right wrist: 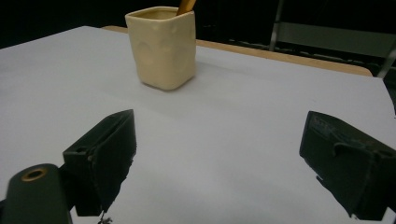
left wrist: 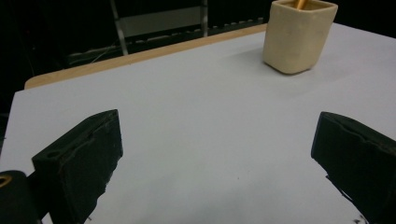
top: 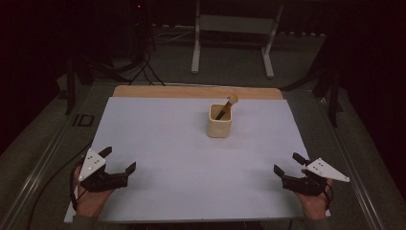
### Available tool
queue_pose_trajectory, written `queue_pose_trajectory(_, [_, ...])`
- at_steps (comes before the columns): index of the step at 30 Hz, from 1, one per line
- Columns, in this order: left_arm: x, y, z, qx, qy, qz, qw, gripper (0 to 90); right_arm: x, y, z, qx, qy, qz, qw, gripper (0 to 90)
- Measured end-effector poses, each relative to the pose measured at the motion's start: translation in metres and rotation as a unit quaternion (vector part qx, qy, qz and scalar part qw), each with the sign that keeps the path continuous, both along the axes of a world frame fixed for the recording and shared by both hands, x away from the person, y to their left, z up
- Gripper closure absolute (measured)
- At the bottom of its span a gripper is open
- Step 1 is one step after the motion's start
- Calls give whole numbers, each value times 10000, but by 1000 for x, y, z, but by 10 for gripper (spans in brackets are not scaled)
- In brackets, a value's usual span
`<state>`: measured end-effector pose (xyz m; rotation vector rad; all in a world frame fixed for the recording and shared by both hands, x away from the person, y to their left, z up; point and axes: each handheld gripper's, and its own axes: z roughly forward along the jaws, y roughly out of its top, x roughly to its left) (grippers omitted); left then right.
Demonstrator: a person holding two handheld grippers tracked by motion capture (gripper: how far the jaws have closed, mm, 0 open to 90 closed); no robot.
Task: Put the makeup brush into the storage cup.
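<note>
Covering the wooden table (top: 196, 91), a white sheet (top: 167, 153) carries a cream cup (top: 220, 120) with a brush (top: 226, 106) upper centre; left gripper (top: 118, 159) and right gripper (top: 288, 164), jaws apart, flank the bottom corners amid a dark room.

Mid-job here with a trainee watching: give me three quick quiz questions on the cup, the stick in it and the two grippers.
1. True or false: the left gripper is shut on the cup.
2. What stands in the cup? A) a stick B) a spoon C) nothing
3. Fill in: the right gripper has its jaws ____.

Key:
1. False; it is open, near the table's front edge, apart from the cup.
2. A; the stick leans out of it.
3. Open.
</note>
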<state>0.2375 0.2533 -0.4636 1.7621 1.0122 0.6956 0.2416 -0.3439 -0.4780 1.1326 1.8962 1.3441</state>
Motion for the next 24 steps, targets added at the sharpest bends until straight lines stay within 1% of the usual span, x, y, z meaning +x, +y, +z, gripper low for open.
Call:
queue_pose_trajectory(5, [-3,2,0,-15,-9,19,10000,31,0,0,0,19,-12,-4,10000,108])
queue_pose_trajectory(9, [-5,5,2,-105,-52,55,9999,31,-1,-1,1,-2,-16,-2,10000,108])
queue_pose_trajectory(24, [0,10,-3,-112,-41,167,9998,33,-2,0,2,1,-49,38,10000,108])
